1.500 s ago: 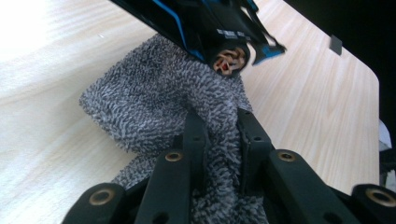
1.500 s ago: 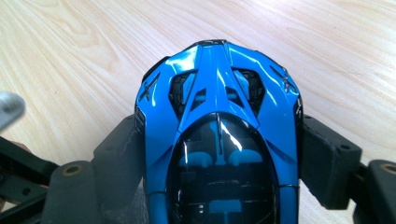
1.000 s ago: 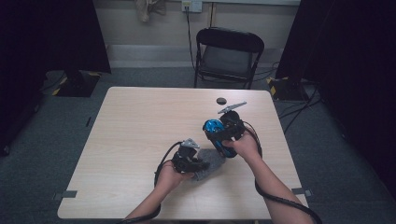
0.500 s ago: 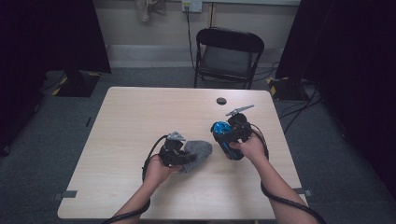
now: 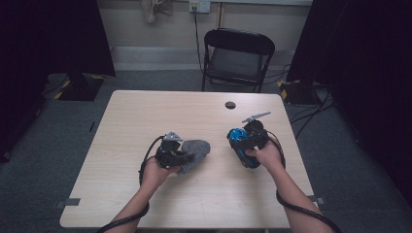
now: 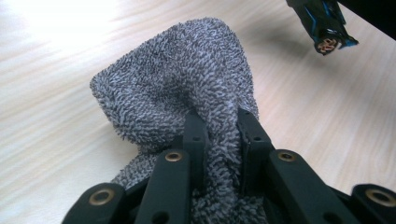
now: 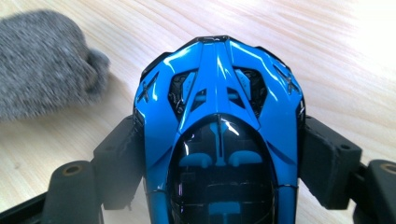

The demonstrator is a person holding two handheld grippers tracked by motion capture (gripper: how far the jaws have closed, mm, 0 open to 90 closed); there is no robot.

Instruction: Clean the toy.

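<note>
The desk (image 5: 145, 121) carries the work near its middle, with a small dark disc (image 5: 230, 105) lying alone toward the far edge. Since a second ago the two hands have drawn apart: the left gripper (image 5: 187, 154) has carried the grey cloth (image 5: 195, 150) toward the desk's left side, while the right gripper (image 5: 238, 141) has come down and nearer the near edge with the blue toy car (image 5: 239, 143). That gap suggests a wiping pass has ended, or the car is being re-presented for another.

The left gripper's fingers (image 6: 194, 135) are pinched narrow on a fold of the cloth (image 6: 177, 84), which bunches up ahead of them. The right gripper's fingers (image 7: 327, 158) clamp the car (image 7: 219, 121) across its flanks. The car's long axis runs along the gripper, one end pointing toward the cloth.
</note>
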